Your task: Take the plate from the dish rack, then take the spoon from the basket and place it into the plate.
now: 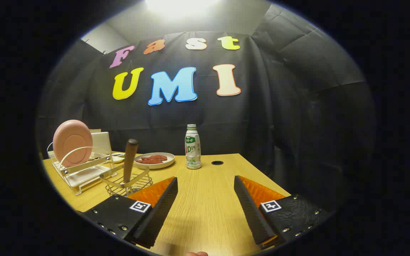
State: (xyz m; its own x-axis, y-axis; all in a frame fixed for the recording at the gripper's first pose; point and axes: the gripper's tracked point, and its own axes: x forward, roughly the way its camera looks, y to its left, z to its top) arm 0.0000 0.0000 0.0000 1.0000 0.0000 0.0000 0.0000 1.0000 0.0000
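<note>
A pink plate [72, 142] stands upright on edge in a white wire dish rack [84, 174] at the far left of the wooden table [205, 206]. Just right of the rack sits a low wire basket [128, 181], and a brown spoon handle [130, 156] sticks up out of it. My gripper [205, 186] hovers over the table with its black fingers [162, 209] wide apart and nothing between them. The basket lies just beyond the left finger; the rack is farther left and back.
A white dish [155, 160] with reddish food sits behind the basket. A small white bottle with a green label [193, 146] stands mid-table, next to a round black hole [217, 163] in the tabletop. The table's right edge runs close to the right finger.
</note>
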